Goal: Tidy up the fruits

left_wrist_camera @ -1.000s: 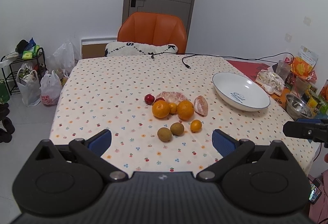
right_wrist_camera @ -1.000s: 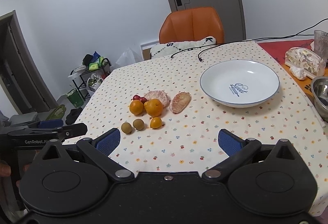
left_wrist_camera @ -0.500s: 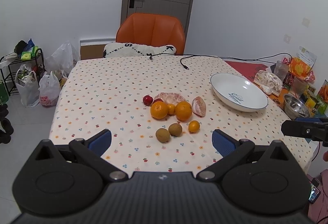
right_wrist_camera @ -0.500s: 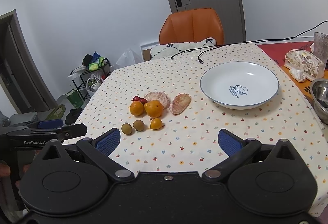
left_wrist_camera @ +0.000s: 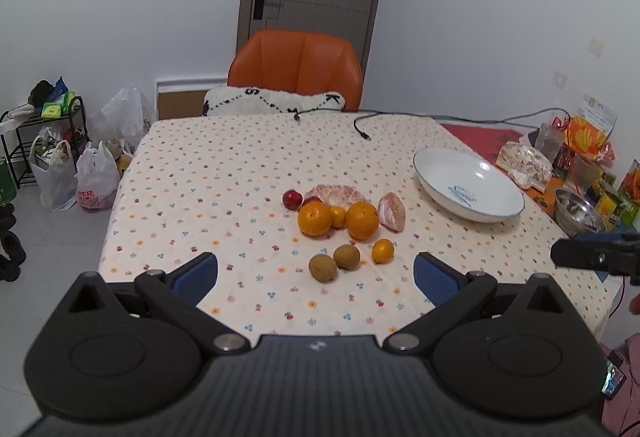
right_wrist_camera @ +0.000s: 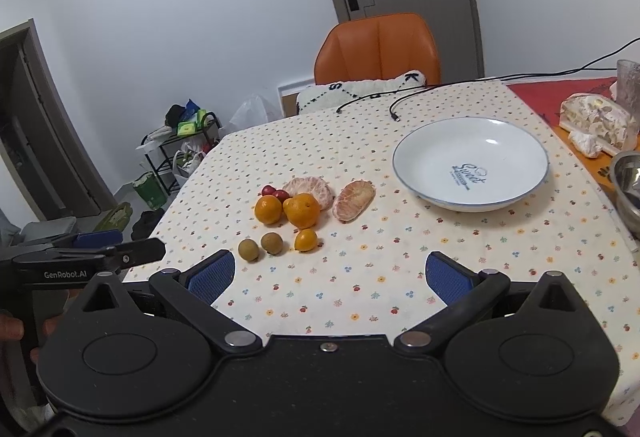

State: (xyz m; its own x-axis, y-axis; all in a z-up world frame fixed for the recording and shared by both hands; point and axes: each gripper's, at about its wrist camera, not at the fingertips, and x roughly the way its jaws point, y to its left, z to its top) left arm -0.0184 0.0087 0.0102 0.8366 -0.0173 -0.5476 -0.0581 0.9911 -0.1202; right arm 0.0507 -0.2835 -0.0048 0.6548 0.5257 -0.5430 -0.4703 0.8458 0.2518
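Both tongs stay spread wide and empty, edged slightly back from the fruits.

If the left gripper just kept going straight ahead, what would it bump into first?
Probably the two brown kiwis, lying centred between the open left gripper's fingers on the tablecloth; the oranges sit behind. Depth is uncertain.

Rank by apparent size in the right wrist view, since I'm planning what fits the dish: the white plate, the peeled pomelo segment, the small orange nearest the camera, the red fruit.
1. White round ceramic plate
2. Peeled pink pomelo segment
3. Small orange
4. Red fruit, farthest away and partly hidden, so unsure.
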